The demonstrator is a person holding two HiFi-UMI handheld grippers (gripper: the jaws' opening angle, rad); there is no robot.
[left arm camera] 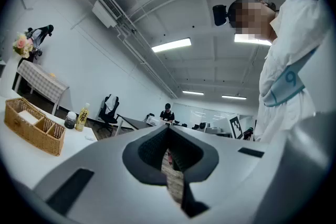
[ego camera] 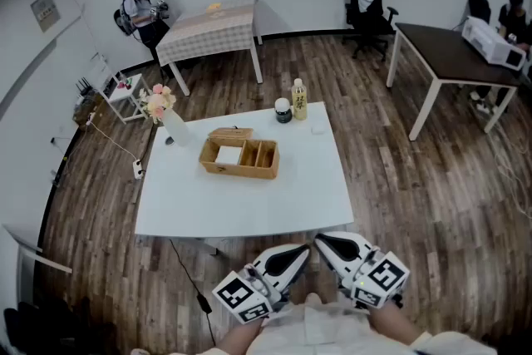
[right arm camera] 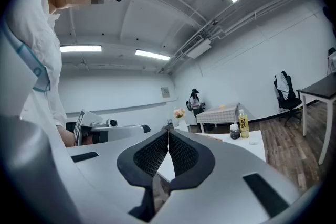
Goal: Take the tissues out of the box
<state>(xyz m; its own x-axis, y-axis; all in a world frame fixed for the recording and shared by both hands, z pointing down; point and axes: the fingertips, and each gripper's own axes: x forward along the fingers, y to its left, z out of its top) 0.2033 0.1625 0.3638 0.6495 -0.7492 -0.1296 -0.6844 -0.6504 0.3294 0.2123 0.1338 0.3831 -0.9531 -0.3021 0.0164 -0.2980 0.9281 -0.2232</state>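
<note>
A wicker box (ego camera: pixel 238 155) sits on the white table (ego camera: pixel 249 204), left of centre, with a white stack of tissues (ego camera: pixel 227 154) in its left compartment. In the left gripper view the box (left arm camera: pixel 32 126) lies far off at the left edge. Both grippers hang close to the person's body, below the table's near edge and well away from the box. My left gripper (ego camera: pixel 304 250) is shut with nothing in it, its jaws meeting (left arm camera: pixel 168 128). My right gripper (ego camera: pixel 319 240) is also shut and empty (right arm camera: pixel 168 131).
A yellow-labelled bottle (ego camera: pixel 298 99) and a dark jar (ego camera: pixel 283 110) stand at the table's far edge. A vase of flowers (ego camera: pixel 162 108) stands at the far left corner. Beyond are a checked table (ego camera: pixel 212 25), a dark table (ego camera: pixel 453 54), an office chair (ego camera: pixel 366 0) and people at the walls.
</note>
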